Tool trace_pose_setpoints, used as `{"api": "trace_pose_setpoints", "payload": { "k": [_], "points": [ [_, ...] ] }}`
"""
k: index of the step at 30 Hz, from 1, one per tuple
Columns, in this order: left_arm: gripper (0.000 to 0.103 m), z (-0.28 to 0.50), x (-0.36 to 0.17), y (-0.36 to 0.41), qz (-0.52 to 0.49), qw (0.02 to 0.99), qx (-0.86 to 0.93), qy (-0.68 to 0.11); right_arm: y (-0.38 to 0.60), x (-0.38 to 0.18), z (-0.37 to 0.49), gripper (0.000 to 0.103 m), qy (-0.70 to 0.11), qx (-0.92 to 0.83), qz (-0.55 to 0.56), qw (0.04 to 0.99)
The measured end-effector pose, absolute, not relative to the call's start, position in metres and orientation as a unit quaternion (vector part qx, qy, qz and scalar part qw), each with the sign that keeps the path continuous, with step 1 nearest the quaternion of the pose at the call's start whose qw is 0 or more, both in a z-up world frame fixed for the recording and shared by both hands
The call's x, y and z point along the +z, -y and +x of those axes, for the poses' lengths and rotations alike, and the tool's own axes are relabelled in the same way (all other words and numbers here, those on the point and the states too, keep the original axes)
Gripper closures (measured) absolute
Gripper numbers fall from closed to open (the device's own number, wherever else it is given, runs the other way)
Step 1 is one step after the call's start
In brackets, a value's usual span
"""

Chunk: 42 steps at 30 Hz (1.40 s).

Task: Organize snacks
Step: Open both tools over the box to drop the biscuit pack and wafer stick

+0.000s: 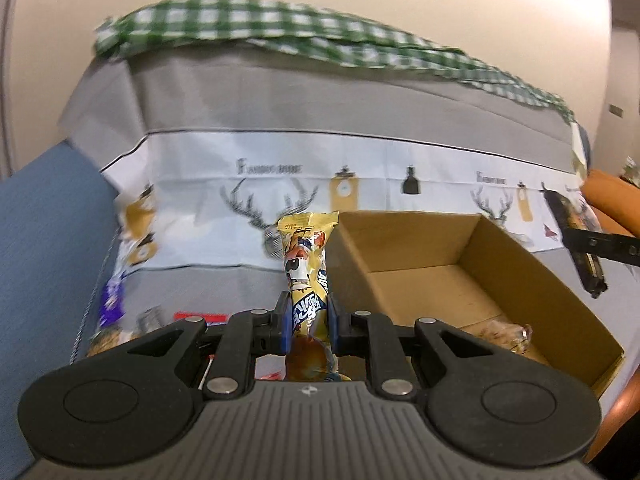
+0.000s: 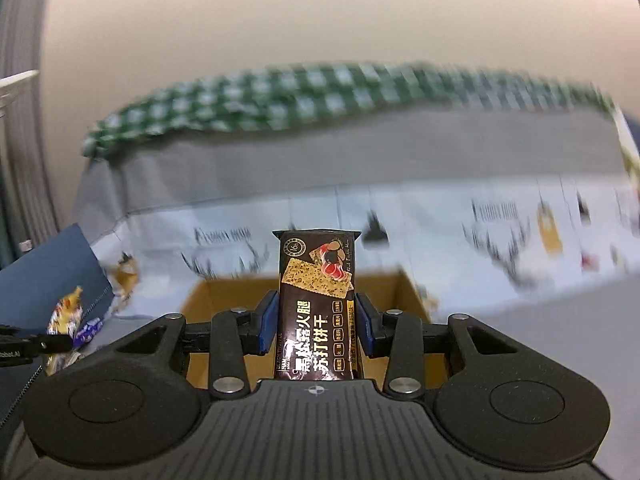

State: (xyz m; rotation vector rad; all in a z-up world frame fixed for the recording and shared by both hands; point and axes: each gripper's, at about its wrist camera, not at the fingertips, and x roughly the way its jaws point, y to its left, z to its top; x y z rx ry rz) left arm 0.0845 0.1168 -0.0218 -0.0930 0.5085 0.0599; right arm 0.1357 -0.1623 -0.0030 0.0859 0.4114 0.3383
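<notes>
Both hands loaded: my left gripper (image 1: pixel 308 320) is clamped on a yellow cartoon-printed snack packet (image 1: pixel 306 276), blue pads pressing its sides, the packet standing up out of the jaws. My right gripper (image 2: pixel 316 320) is clamped on a dark brown soda cracker packet (image 2: pixel 316 304), also upright, with the open cardboard box (image 2: pixel 224 300) just behind and below it.

From the left view the box (image 1: pixel 452 280) sits right beside my packet, open-topped, with one clear-wrapped snack (image 1: pixel 506 330) already on its floor. The right gripper's fingertip reaches in at the far right edge.

The risk, as I judge it: both hands heading for the same box could knock into each other or catch the rim and shove it, since light corrugated card will likely slide on the smooth printed tablecloth (image 1: pixel 360 152). Both wrappers are glossy, slick film; the yellow one is soft and rounded, so it could squirm out if I tilt. The cracker packet is flatter and stiffer, a surer hold. More loose snacks (image 2: pixel 66 316) wait on the left.
</notes>
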Motion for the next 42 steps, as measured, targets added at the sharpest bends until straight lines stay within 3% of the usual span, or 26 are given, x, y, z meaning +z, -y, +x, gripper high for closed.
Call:
{"api": "trace_pose_setpoints", "payload": {
  "k": [19, 42],
  "points": [
    [0.084, 0.123, -0.027, -0.005, -0.012, 0.977, -0.049, -0.209, 0.179, -0.014, 0.145, 0.062, -0.209, 0.158, 0.016, 0.965],
    [0.084, 0.153, -0.034, 0.016, -0.051, 0.970, -0.075, -0.225, 0.175, -0.021, 0.154, 0.062, -0.230, 0.139, 0.003, 0.963]
  ]
}}
